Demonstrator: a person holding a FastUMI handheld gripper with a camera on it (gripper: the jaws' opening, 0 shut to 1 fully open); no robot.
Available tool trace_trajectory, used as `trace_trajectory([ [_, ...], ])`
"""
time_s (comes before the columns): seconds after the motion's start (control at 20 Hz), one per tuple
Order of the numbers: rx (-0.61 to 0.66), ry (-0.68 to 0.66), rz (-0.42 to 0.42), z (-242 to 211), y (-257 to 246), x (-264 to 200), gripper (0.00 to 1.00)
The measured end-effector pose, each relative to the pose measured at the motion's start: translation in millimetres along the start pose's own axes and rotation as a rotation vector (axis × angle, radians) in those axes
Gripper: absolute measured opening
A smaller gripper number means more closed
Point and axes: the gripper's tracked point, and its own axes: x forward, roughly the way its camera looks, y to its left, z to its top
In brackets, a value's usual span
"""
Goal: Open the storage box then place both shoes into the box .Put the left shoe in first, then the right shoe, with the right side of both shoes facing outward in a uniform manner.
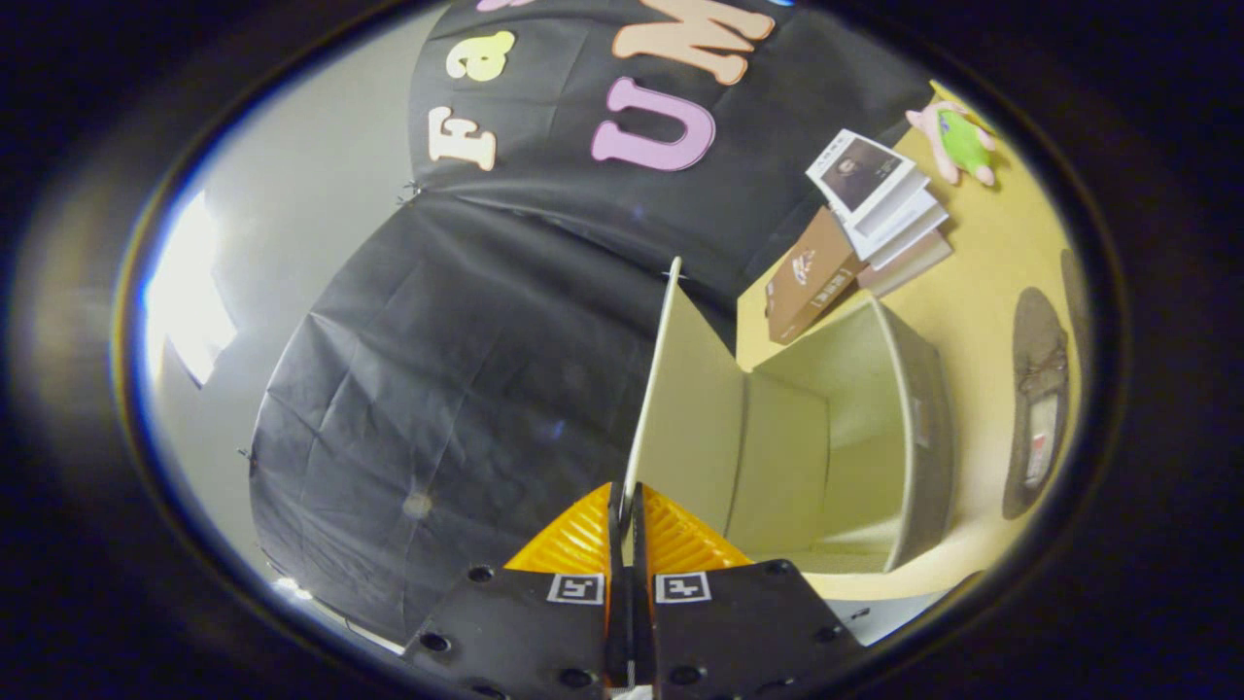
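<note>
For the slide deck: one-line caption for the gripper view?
Gripper shut on the storage box's lid, swinging it open; one shoe lies beyond the box.

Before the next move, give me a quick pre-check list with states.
1. Fingers closed on the box lid: ok, both press on its edge.
2. Lid swung open: ok, it stands away from the storage box.
3. Box interior free for the shoes: ok, nothing seen inside, though the lowest part is hidden.
4. A shoe within sight: ok, it lies on the yellow table beyond the box.
5. Which shoe it is, left or right: cannot tell.
6. Books away from the box opening: ok.
</note>
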Motion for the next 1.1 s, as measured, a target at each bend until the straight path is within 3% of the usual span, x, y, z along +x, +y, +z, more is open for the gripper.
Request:
trace_trajectory([
  [0.5,-0.072,0.133,0.033,-59,53,97,0.06],
  [0.85,-0.178,0.233,-0.027,-113,54,153,0.06],
  [1.1,-0.182,0.258,-0.025,-126,60,170,0.41],
])
